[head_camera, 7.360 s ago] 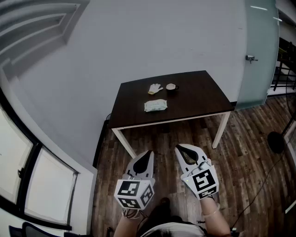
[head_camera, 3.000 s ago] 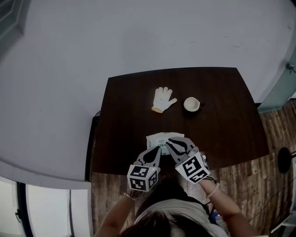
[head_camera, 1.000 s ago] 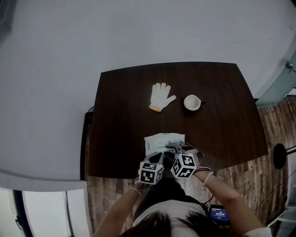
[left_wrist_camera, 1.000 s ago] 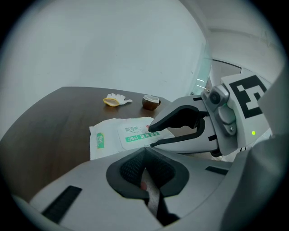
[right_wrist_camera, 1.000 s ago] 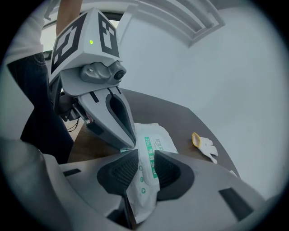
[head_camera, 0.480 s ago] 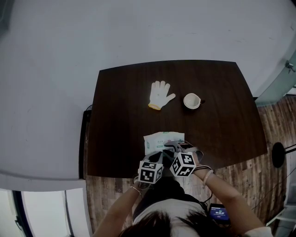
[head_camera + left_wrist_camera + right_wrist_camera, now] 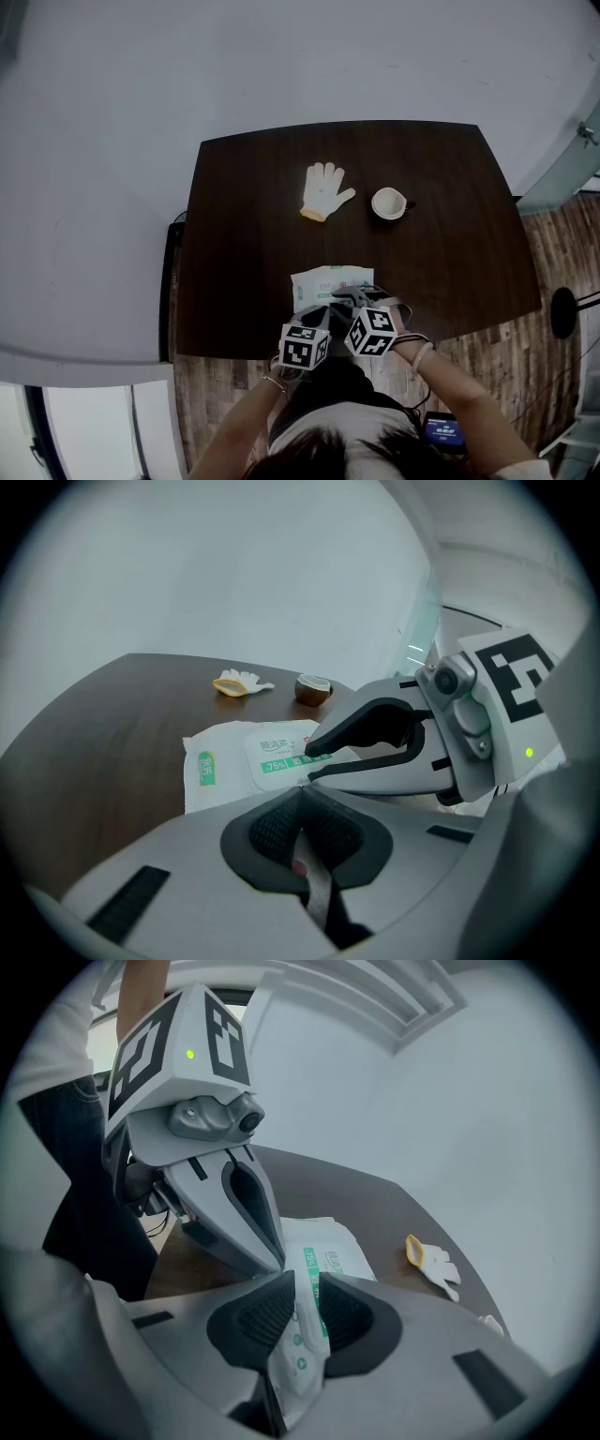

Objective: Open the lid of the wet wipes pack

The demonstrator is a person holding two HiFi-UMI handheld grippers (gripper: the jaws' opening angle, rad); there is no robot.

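Right gripper view showed the jaws of the right gripper point(image 7: 302, 1305) had just been closing, now pinching the pack point(image 7: 334, 1247). The left gripper point(image 7: 302, 805) sat with jaws together. Peeling the lid seemed next.

Three things on one table, seen from the head view

The table point(image 7: 450, 244) fills the middle of the frame, with the wall point(image 7: 281, 66) above it and the floor point(image 7: 487, 375) at the lower right. The glove point(image 7: 324, 189) lies just above centre. The cup point(image 7: 387, 202) stands near it on its right, not touching. The wet wipes pack point(image 7: 328, 279) lies below both, well apart from them, close to the table's lower edge. The person point(image 7: 337, 441) is below that edge, at the bottom of the frame.
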